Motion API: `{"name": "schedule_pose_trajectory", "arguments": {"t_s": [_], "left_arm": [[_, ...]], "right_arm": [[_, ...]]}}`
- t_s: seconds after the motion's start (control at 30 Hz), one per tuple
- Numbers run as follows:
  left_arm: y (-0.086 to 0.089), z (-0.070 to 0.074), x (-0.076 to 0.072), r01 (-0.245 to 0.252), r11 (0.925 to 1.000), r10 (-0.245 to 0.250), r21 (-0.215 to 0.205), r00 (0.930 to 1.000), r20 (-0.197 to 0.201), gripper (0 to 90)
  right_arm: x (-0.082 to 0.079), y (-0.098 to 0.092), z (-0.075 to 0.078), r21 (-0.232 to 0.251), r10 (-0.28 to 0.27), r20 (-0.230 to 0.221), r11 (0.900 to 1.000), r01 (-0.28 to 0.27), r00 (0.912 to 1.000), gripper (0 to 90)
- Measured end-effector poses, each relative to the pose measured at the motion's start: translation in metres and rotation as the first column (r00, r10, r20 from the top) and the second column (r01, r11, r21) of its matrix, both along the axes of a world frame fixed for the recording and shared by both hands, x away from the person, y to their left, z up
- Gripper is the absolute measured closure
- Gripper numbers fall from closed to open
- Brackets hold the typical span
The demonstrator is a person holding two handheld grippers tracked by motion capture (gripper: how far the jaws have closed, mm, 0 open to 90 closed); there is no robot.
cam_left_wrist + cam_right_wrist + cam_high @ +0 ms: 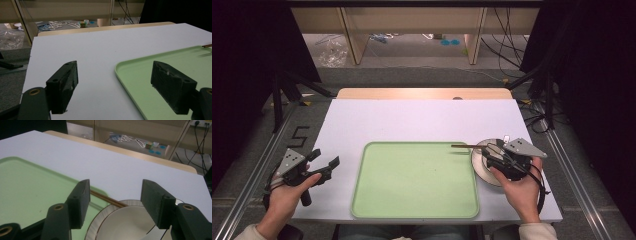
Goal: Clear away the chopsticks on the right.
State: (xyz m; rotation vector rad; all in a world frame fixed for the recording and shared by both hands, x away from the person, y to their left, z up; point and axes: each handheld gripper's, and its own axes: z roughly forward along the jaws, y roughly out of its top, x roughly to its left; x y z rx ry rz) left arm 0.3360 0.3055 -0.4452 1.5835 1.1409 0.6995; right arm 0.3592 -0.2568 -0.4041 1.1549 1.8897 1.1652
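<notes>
Our right gripper [113, 205] hovers over the plate [125, 222] beside the tray [414, 180], fingers apart; we lower squarely onto its rim, avoiding the stick [107, 199]. Left gripper [115, 85] waits, fingers apart.

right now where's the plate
In the high view the plate sits on the table's right side, just right of the green tray, under the right gripper.

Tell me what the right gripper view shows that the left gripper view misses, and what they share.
Right gripper view: a white round plate with a ribbed rim under the open right gripper, and a thin brown stick running from the plate's rim over the tray edge.
Left gripper view: the open left gripper, empty.
Both: the pale green rectangular plastic tray and the white table.
</notes>
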Motion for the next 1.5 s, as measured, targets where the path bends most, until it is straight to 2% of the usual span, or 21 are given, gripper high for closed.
{"name": "schedule_pose_trajectory", "arguments": {"t_s": [0.33,0.4,0.6,0.7,0.77,0.83,0.87,0.93,0.97,1.0,1.03,1.07,1.13,1.17,1.27,1.3,1.33,1.37,1.4,1.47,1.5], "left_arm": [[0.001,0.000,-0.001,-0.003,1.0000,0.003,-0.004,1.0000,-0.002,22.3],[0.000,-0.001,0.000,-0.003,1.0000,0.003,-0.003,1.0000,-0.003,22.4],[0.001,-0.001,0.000,-0.003,1.0000,0.003,-0.002,1.0000,-0.005,22.5],[0.001,-0.001,0.000,-0.001,1.0000,0.001,-0.002,1.0000,-0.004,22.6],[0.000,-0.001,0.000,-0.002,1.0000,0.002,-0.003,1.0000,-0.004,22.6],[0.000,-0.001,0.000,-0.001,1.0000,0.001,-0.004,1.0000,-0.006,22.7],[0.000,-0.001,0.000,-0.001,1.0000,0.001,-0.003,1.0000,-0.005,22.7],[0.000,-0.001,0.000,-0.002,1.0000,0.002,-0.003,1.0000,-0.005,22.7],[0.000,-0.001,0.000,-0.002,1.0000,0.002,-0.003,1.0000,-0.007,22.8],[0.000,-0.001,0.000,-0.002,1.0000,0.002,-0.003,1.0000,-0.007,22.8],[0.001,-0.001,0.000,-0.002,1.0000,0.002,-0.003,1.0000,-0.007,22.8],[0.001,-0.001,0.000,-0.002,1.0000,0.002,-0.002,1.0000,-0.007,22.8],[0.001,-0.001,0.000,-0.003,1.0000,0.003,-0.004,1.0000,-0.008,22.9],[0.001,-0.001,0.000,-0.003,1.0000,0.003,-0.004,1.0000,-0.008,22.9],[0.001,-0.001,0.000,-0.001,1.0000,0.001,-0.002,1.0000,-0.007,23.0],[0.000,-0.001,0.000,-0.001,1.0000,0.001,-0.002,1.0000,-0.007,23.0],[0.001,-0.001,0.000,-0.001,1.0000,0.001,-0.001,1.0000,-0.007,23.0],[0.001,-0.001,0.000,-0.002,1.0000,0.002,-0.001,1.0000,-0.007,23.0],[0.001,-0.001,0.000,-0.002,1.0000,0.002,-0.001,1.0000,-0.007,23.0],[0.000,-0.001,0.000,-0.001,1.0000,0.001,-0.001,1.0000,-0.008,23.0],[0.000,-0.001,0.000,-0.002,1.0000,0.002,-0.001,1.0000,-0.008,23.0]], "right_arm": [[0.014,0.004,0.004,-0.045,-0.026,-0.076,0.999,0.023,0.9968,57.6],[0.023,0.007,0.007,-0.063,-0.040,-0.129,0.997,0.032,0.9909,71.8],[0.041,0.018,0.011,-0.091,-0.081,-0.244,0.994,0.060,0.9665,87.3],[0.051,0.025,0.011,-0.088,-0.106,-0.303,0.993,0.083,0.9470,90.0],[0.058,0.032,0.013,-0.096,-0.145,-0.388,0.989,0.117,0.9104,90.0],[0.061,0.035,0.012,-0.102,-0.159,-0.396,0.986,0.129,0.9046,90.0],[0.069,0.039,0.012,-0.106,-0.162,-0.434,0.986,0.129,0.8862,90.0],[0.072,0.039,0.010,-0.126,-0.165,-0.430,0.985,0.122,0.8875,90.0],[0.075,0.042,0.010,-0.127,-0.177,-0.461,0.983,0.132,0.8695,90.0],[0.080,0.043,0.008,-0.147,-0.182,-0.472,0.981,0.127,0.8625,90.0],[0.087,0.046,0.004,-0.166,-0.202,-0.502,0.977,0.136,0.8406,90.0],[0.087,0.046,0.004,-0.166,-0.202,-0.502,0.977,0.136,0.8406,90.0],[0.093,0.048,0.000,-0.176,-0.215,-0.530,0.974,0.143,0.8204,90.0],[0.096,0.050,-0.003,-0.192,-0.233,-0.551,0.970,0.151,0.8010,90.0],[0.103,0.050,-0.009,-0.223,-0.243,-0.541,0.965,0.141,0.8049,90.0],[0.104,0.051,-0.009,-0.212,-0.253,-0.551,0.964,0.160,0.7951,90.0],[0.107,0.048,-0.011,-0.230,-0.245,-0.545,0.963,0.138,0.8019,90.0],[0.109,0.049,-0.012,-0.230,-0.254,-0.546,0.962,0.148,0.7986,90.0],[0.109,0.050,-0.012,-0.227,-0.274,-0.552,0.958,0.174,0.7873,90.0],[0.112,0.048,-0.015,-0.243,-0.270,-0.549,0.957,0.158,0.7906,90.0],[0.111,0.049,-0.014,-0.230,-0.279,-0.580,0.957,0.175,0.7648,90.0]]}}
